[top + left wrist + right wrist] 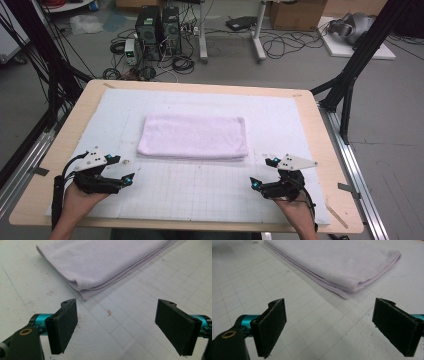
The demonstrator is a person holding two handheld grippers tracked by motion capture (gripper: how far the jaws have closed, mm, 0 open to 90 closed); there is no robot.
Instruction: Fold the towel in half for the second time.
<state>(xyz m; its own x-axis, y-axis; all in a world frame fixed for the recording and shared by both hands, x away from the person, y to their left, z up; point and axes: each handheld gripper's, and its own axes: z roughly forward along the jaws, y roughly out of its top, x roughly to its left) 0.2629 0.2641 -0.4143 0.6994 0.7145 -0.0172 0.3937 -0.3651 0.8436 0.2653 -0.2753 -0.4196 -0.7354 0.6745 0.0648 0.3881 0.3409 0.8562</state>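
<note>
Towel (193, 136), pale lilac and folded into a flat rectangle, lies in the middle of the white gridded mat (200, 190) on the worktop (320, 150), with the left claw (122, 171) and right claw (263, 172) both released, holding nothing, near its front corners without touching.

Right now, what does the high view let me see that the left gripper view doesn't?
The high view takes in the whole wooden table, the computer towers and cables on the floor behind it, both hands, the left gripper and the right gripper.

The left gripper view gives the close detail: the towel's stitched hem layers at its near corner, a small reddish speck on the grid mat, and that gripper's black fingers standing wide apart with nothing between them.

Both show the folded lilac towel lying on the white grid mat.
</note>
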